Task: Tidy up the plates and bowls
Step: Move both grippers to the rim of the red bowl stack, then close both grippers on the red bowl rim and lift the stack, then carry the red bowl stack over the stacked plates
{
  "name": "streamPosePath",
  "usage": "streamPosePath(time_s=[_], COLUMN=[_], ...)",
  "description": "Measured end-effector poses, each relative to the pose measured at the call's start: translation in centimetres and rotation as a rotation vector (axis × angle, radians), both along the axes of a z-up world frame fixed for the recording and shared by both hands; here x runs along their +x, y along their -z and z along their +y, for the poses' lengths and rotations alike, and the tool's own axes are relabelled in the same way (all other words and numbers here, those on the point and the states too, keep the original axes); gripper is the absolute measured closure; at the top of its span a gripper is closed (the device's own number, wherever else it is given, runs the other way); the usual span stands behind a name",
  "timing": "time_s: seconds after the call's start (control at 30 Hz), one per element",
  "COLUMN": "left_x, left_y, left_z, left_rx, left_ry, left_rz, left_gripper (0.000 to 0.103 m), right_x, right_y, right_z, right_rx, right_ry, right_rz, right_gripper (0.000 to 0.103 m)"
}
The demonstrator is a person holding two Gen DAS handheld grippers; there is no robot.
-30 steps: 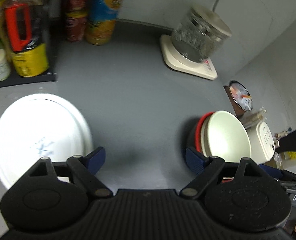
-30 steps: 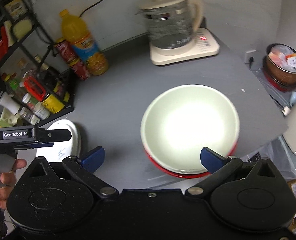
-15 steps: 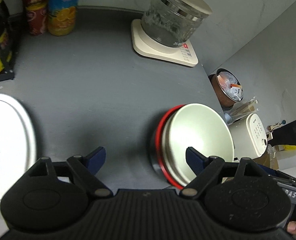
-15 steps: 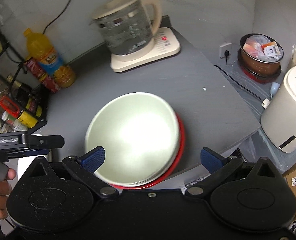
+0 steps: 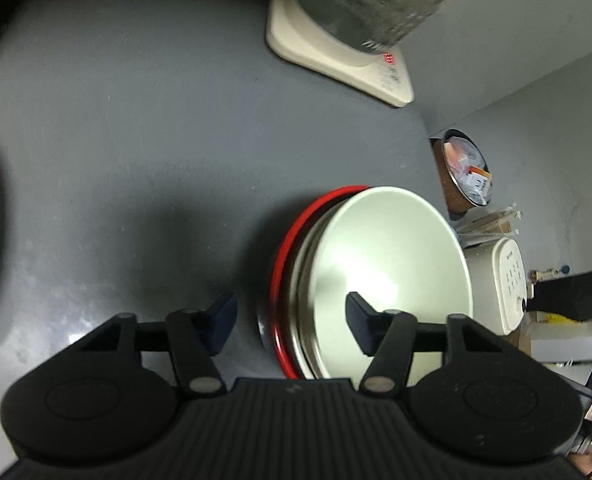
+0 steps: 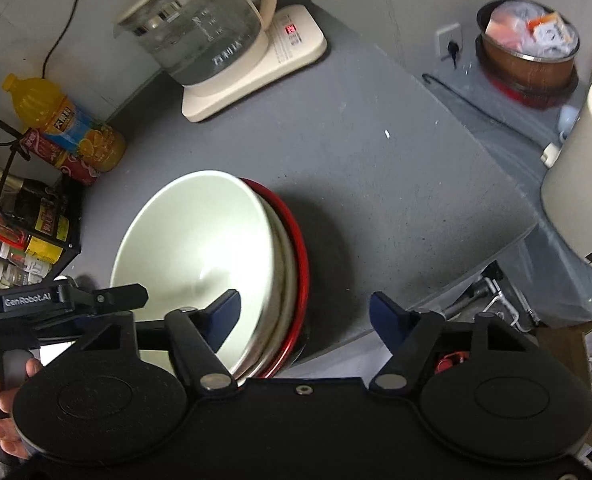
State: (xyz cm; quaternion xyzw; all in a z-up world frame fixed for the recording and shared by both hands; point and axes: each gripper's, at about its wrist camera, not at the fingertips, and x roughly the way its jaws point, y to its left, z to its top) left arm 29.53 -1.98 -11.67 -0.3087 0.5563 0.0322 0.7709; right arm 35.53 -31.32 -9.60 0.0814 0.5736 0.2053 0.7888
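Left wrist view: the left tongs (image 5: 291, 312) are spread wide and grasp nothing, straddling the near rim of the pale bowl (image 5: 392, 264), which sits nested in a red bowl (image 5: 280, 264) on the grey bench (image 5: 156, 128).

Right wrist view: the right tongs (image 6: 305, 312) are also released, over the stack's right edge, with the kettle (image 6: 200, 28) beyond.

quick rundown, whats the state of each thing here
left gripper: open, straddling the stack's near rim
right gripper: open, straddling the stack's opposite rim
cream bowl: empty, topmost in the stack
red plate: lowest visible piece of the stack
kettle: on its base, lid shut
kettle base: red display lit
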Motion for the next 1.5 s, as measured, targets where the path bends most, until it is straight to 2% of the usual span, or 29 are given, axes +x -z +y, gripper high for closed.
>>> streamPosePath(time_s=[0.3, 0.43, 0.57, 0.7, 0.97, 1.5], left_x=[0.8, 0.8, 0.8, 0.6, -0.8, -5.3], left_y=[3.1, 3.9, 4.4, 4.6, 4.2, 1.5], left_z=[0.4, 0.6, 0.9, 1.0, 2.6, 8.6], left_rx=[-0.081, -0.106, -0.130, -0.148, -0.150, -0.131], left_ry=[-0.087, -0.109, -0.118, -0.114, -0.143, -0.221], left_rz=[0.058, 0.061, 0.057, 0.045, 0.042, -0.016], left_gripper=[0.066, 0.068, 0.068, 0.067, 0.068, 0.068], right_x=[1.7, 2.2, 2.5, 2.5, 2.2, 0.1], right_y=[2.6, 3.2, 4.0, 3.8, 3.3, 1.5], right_z=[0.7, 1.2, 1.5, 2.2, 3.1, 9.5], right_rx=[0.028, 0.037, 0.088, 0.057, 0.089, 0.115], right_ry=[-0.044, -0.065, -0.077, -0.091, -0.106, -0.212], right_rz=[0.087, 0.108, 0.153, 0.141, 0.132, 0.087], right_gripper=[0.046, 0.053, 0.065, 0.066, 0.066, 0.066])
